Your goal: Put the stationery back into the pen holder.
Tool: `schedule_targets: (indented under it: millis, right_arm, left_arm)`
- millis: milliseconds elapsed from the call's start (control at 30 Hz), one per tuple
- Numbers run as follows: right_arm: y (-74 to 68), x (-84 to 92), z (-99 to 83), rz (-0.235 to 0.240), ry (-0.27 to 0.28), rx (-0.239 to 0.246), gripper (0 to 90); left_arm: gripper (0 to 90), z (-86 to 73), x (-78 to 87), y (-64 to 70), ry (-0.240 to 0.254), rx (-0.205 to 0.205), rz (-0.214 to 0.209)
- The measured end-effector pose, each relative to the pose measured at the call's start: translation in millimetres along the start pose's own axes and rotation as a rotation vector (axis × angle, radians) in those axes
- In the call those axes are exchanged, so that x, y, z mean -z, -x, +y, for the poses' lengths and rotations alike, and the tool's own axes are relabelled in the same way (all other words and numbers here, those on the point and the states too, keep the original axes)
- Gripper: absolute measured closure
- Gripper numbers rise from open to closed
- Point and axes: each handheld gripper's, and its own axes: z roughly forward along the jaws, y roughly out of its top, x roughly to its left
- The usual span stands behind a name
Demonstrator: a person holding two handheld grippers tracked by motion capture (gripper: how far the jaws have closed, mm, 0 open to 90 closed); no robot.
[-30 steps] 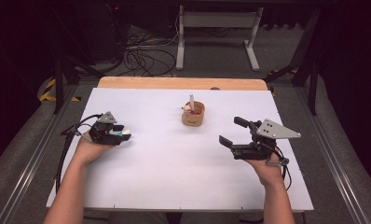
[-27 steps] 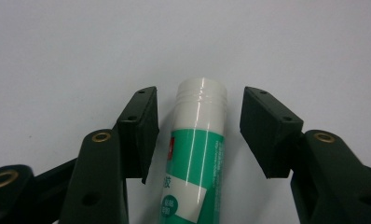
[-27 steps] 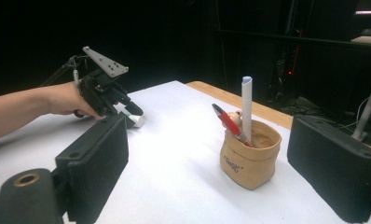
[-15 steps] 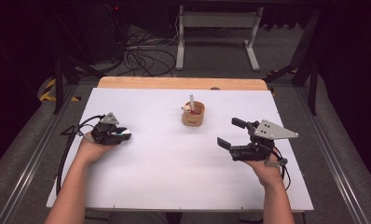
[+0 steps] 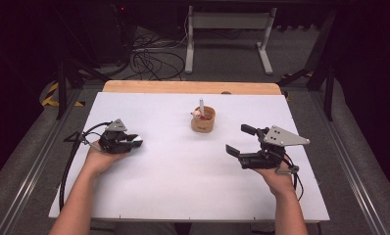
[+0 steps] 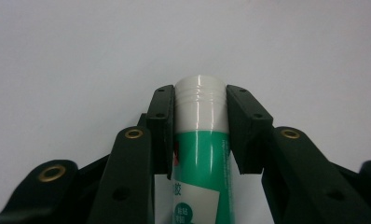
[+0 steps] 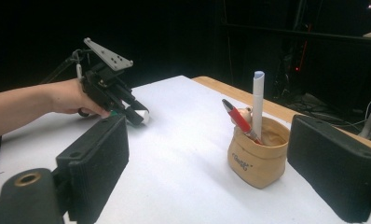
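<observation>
- Fingers (image 6: 167, 130) of the left gripper (image 6: 200, 135) have just been closing and now pinch a green-and-white glue stick (image 6: 201, 140), low over the desk (image 5: 183, 171).
- Right gripper (image 5: 242, 140) fingers stand spread wide, holding nothing; tan pen pouch (image 7: 257, 156) sits between them, farther off.

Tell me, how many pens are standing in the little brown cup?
2. A red pen leans at the near-left side of the brown cup, and a white pen stands upright right beside it. More may be hidden down inside the cup.
</observation>
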Motion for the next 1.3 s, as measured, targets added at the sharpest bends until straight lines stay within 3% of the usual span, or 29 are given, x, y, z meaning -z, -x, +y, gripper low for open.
schedule_targets:
  millis: [300,667,767,867,1167,1300]
  right_arm:
    - [-2.4,-5.8,-1.9,0.008,0.004,-0.007,14.4]
    - [-5.3,-12.6,-5.3,0.009,0.029,-0.027,16.2]
    - [-7.3,-16.5,-6.5,0.019,0.023,-0.024,16.3]
    - [-9.1,-19.4,-7.4,0.023,0.023,-0.024,16.4]
    - [-12.6,-25.0,-10.7,0.024,0.036,-0.016,17.0]
    - [-13.9,-27.4,-11.8,0.032,0.046,-0.020,17.4]
  left_arm:
    - [65.3,19.3,17.1,25.3,0.180,-0.026,-0.069]
    - [65.3,40.3,24.7,60.0,0.324,-0.089,-0.132]
    - [65.3,44.1,26.2,67.1,0.351,-0.091,-0.157]
    - [65.3,47.2,25.6,74.7,0.366,-0.119,-0.159]
    - [65.3,56.4,24.9,96.5,0.430,-0.121,-0.200]
    - [65.3,59.2,25.4,102.6,0.459,-0.101,-0.214]
